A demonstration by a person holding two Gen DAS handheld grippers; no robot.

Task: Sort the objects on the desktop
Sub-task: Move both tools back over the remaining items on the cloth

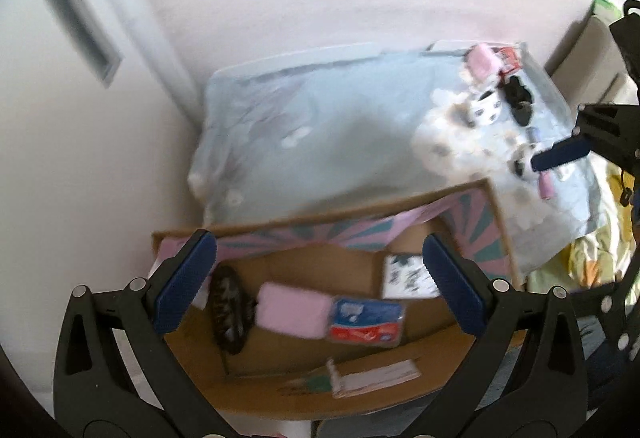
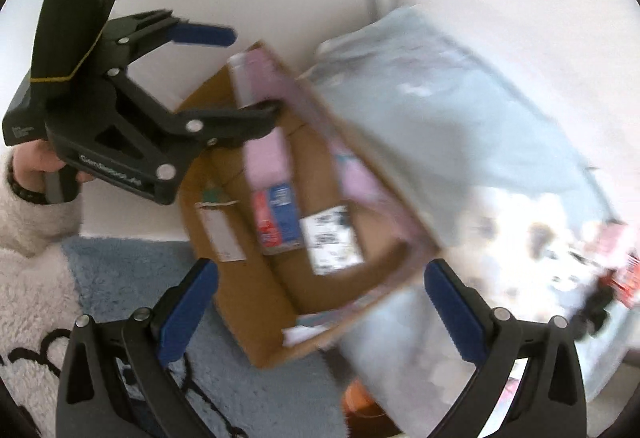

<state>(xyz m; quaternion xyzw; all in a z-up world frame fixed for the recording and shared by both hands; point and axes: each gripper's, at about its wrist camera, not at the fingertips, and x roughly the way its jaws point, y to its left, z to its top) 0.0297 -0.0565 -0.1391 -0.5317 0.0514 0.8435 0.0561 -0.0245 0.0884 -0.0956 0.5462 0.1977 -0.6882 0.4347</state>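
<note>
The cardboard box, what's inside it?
Inside the cardboard box lie a pink pouch, a blue-and-red packet, a black-and-white patterned card and a dark hair clip. Whatever lies under them is covered.

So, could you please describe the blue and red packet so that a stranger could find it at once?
Look into the open cardboard box beside the light blue covered table. On its floor, the blue and red packet lies directly against a pink block. It alone is half blue, half red.

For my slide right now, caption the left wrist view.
Open left gripper above a cardboard box holding a pink pouch and tissue pack.
</note>
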